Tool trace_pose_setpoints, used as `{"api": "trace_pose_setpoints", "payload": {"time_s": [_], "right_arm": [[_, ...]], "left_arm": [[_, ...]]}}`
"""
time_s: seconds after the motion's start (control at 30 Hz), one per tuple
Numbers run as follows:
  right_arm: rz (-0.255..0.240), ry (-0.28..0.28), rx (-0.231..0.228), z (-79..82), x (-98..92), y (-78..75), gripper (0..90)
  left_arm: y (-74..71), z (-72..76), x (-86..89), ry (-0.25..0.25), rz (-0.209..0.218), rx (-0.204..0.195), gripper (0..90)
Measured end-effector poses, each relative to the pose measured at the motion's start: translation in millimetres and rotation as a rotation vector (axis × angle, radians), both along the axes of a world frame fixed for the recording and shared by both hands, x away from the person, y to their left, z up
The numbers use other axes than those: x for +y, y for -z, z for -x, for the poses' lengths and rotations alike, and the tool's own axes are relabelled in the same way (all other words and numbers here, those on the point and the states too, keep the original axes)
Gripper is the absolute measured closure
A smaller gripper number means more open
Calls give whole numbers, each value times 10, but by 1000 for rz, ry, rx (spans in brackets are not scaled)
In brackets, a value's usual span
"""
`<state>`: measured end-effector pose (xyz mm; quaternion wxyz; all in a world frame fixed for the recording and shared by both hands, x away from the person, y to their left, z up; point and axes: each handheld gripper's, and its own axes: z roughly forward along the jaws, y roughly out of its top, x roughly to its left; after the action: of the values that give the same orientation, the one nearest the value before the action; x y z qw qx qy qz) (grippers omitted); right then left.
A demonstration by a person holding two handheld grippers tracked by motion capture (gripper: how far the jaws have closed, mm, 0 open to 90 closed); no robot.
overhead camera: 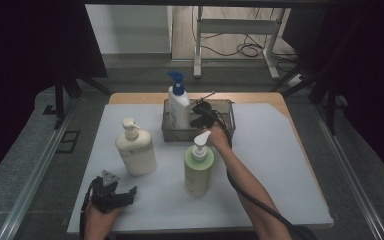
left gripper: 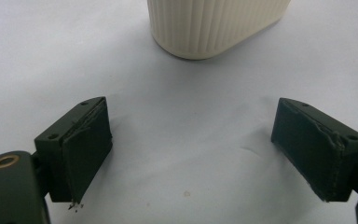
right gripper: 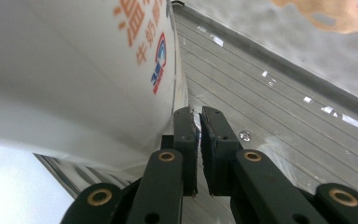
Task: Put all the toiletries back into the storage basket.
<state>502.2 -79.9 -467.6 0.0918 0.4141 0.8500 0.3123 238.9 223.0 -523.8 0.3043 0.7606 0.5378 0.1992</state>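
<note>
A white bottle with a blue pump (overhead camera: pixel 178 107) stands in the left part of a metal tray (overhead camera: pixel 230 120) at the back of the table. My right gripper (overhead camera: pixel 200 112) reaches into that tray just right of the bottle. In the right gripper view its jaws (right gripper: pixel 199 126) are shut with nothing between them, close beside the white bottle's wall (right gripper: pixel 74 70) over the ribbed tray floor (right gripper: pixel 270 116). My left gripper (overhead camera: pixel 130 192) rests low at the front left, open and holding nothing (left gripper: pixel 191 149), pointing at the base of a cream pump bottle (left gripper: pixel 214 23).
The cream pump bottle (overhead camera: pixel 136 150) stands left of centre on the white table sheet (overhead camera: pixel 280 165). A green pump bottle (overhead camera: pixel 198 170) stands in the middle, right beside my right forearm. The right gripper's cable trails off the front edge.
</note>
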Motion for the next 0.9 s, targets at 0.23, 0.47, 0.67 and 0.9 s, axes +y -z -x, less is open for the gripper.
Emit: {"api": "trace_pose_setpoints", "payload": {"time_s": [0.23,0.47,0.67,0.9], "right_arm": [[4,-6,-6,7,65,3,835],[10,-27,-8,7,90,6,836],[12,-35,-10,16,131,2,836],[19,-49,-8,25,176,-15,846]], "left_arm": [[0,0,0,0,0,0,118],[0,0,0,0,0,0,118],[0,0,0,0,0,0,118],[1,0,-1,-1,2,0,118]]}}
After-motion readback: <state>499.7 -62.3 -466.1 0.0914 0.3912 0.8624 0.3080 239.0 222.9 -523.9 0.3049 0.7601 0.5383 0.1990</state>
